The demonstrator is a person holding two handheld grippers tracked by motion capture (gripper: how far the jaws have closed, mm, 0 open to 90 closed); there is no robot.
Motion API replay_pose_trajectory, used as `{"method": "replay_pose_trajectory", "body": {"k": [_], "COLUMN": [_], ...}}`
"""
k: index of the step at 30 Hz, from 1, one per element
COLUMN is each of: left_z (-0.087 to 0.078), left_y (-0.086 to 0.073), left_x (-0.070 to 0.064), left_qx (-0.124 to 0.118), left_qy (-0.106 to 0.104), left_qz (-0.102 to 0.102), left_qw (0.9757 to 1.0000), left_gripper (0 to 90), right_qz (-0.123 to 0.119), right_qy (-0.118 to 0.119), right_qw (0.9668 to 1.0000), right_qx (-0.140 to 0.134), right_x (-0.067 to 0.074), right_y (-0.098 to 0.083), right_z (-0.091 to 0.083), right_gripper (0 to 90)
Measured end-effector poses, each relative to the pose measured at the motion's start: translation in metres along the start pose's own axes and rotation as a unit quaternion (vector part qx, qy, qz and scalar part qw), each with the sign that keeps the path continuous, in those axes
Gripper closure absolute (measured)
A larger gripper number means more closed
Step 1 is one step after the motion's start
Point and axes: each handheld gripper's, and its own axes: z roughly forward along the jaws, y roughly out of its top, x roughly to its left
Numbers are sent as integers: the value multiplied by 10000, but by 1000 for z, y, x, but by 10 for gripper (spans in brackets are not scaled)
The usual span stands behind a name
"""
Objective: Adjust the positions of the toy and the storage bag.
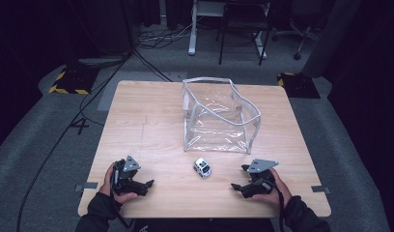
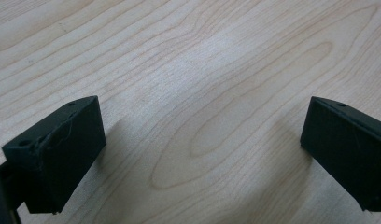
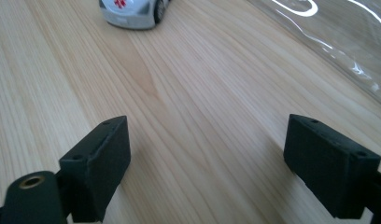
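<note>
A small white and grey toy car [image 1: 202, 167] stands on the wooden table [image 1: 137, 130], between the two hands and just in front of a clear plastic bag [image 1: 217, 116]. My right gripper [image 1: 238, 180] rests near the front right edge, pointing left toward the car, jaws wide apart with bare wood between them. In the right gripper view the toy car [image 3: 132, 11] sits ahead at the top left and the clear bag [image 3: 342, 37] runs along the right. My left gripper [image 1: 149, 183] lies near the front left, open over bare wood [image 2: 193, 116].
The clear bag stands open at the table's middle back, its white-trimmed rim [image 1: 207, 81] upright. Beyond the table lie grey floor, cables [image 1: 89, 101], a chair [image 1: 243, 29] and yellow-black striped floor plates [image 1: 69, 79]. Tape tabs mark the front corners.
</note>
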Motion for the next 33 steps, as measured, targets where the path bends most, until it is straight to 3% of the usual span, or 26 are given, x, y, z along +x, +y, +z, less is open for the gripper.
{"method": "replay_pose_trajectory", "body": {"k": [5,11,21,24,28,33], "left_z": [0,0,0,0,0,0], "left_y": [0,0,0,0,0,0], "left_x": [0,0,0,0,0,0], "left_qx": [1,-6,-7,-8,-8,-7], "left_qy": [3,5,5,2,4,1], "left_qz": [0,-8,-9,-13,-9,-11], "left_qw": [10000,10000,10000,10000,10000,10000], "left_gripper": [2,2,2,2,2,2], "right_qz": [-37,-105,-398,-299,-401,-356], "right_qy": [14,111,312,329,373,278], "right_qw": [10000,9999,9987,9990,9985,9990], "right_qx": [-41,-56,-73,-31,-22,-21], "right_x": [7,14,32,36,37,37], "right_y": [17,28,53,61,67,73], "right_z": [20,31,58,66,73,79], "right_gripper": [150,151,150,149,147,156]}}
